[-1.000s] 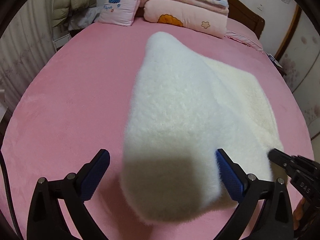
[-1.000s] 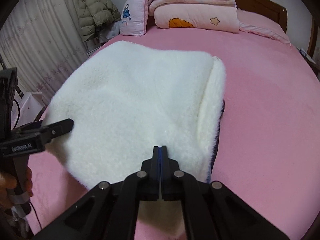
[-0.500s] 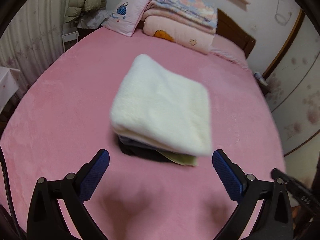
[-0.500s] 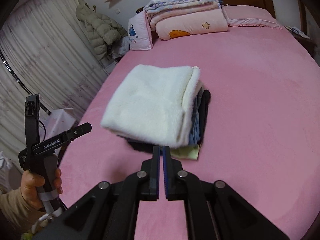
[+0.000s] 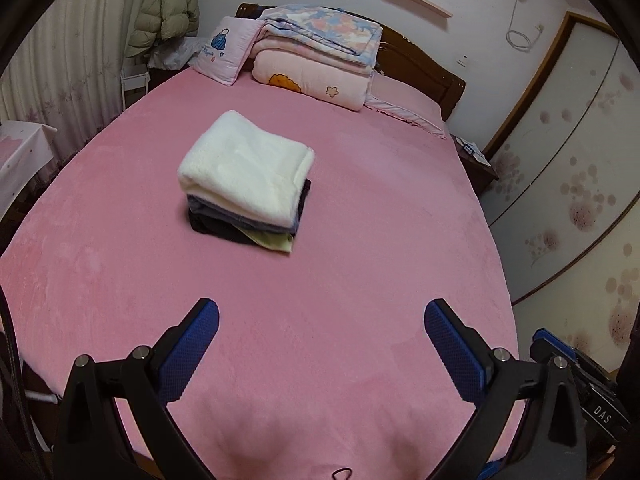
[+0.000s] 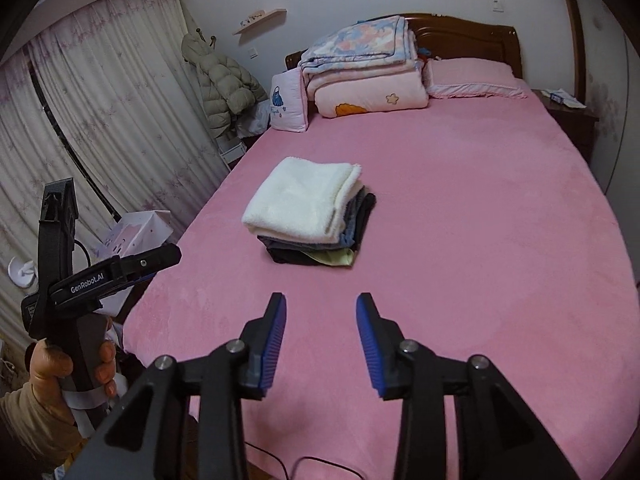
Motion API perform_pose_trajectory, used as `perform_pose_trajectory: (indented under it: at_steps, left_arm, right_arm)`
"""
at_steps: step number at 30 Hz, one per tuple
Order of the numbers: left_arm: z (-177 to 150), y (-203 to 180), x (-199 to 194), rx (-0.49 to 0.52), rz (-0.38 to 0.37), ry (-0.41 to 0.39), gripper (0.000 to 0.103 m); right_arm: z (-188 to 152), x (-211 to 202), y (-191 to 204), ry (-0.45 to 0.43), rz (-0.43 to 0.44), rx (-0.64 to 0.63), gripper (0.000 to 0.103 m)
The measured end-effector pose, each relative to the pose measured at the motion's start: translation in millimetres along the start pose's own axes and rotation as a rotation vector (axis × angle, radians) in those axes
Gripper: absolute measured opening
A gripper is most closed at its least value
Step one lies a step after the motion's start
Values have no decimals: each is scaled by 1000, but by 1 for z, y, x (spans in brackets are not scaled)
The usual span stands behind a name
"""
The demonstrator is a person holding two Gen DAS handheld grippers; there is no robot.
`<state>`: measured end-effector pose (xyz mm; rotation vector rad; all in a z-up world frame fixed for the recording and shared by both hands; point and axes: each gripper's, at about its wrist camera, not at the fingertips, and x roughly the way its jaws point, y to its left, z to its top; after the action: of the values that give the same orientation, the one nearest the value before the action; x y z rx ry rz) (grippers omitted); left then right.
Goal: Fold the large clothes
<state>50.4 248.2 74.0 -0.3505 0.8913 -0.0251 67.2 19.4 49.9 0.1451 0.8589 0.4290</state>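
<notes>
fluffy white fleece garment (image 5: 244,174) lies folded on top of a stack of darker folded clothes (image 5: 256,228), mid pink bed (image 5: 360,280). my left claw (image 5: 320,344) released wide; right claw (image 6: 321,320) has just been opening, nothing between. folding looks done; no unfolded clothes in view.

Dim, even indoor light with a pinkish cast; both views sharp, soft shadow on the bed cover (image 5: 360,280) just below the gripper fingers, fisheye bending and black vignette at edges.
</notes>
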Motion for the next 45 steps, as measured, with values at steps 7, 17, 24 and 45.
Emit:
perform_pose_trajectory:
  at_steps: [7,17,24,45]
  left_arm:
    - [-55,-43,-19,1,63,-36,102]
    - [-119,-95,-4,90,159,33,102]
    - [-146,-124,-2,153,184,38,102]
    - [-151,-173,-1,313,132,41,102]
  right_arm:
    - [-40,-55,-25,-41,-84,-29,36]
    - [-91,-72,-59,-37,-183,36,36]
    - [-99,-69,-82,-6,-216,92,37]
    - [-95,-50,-81,56,-207,48,38]
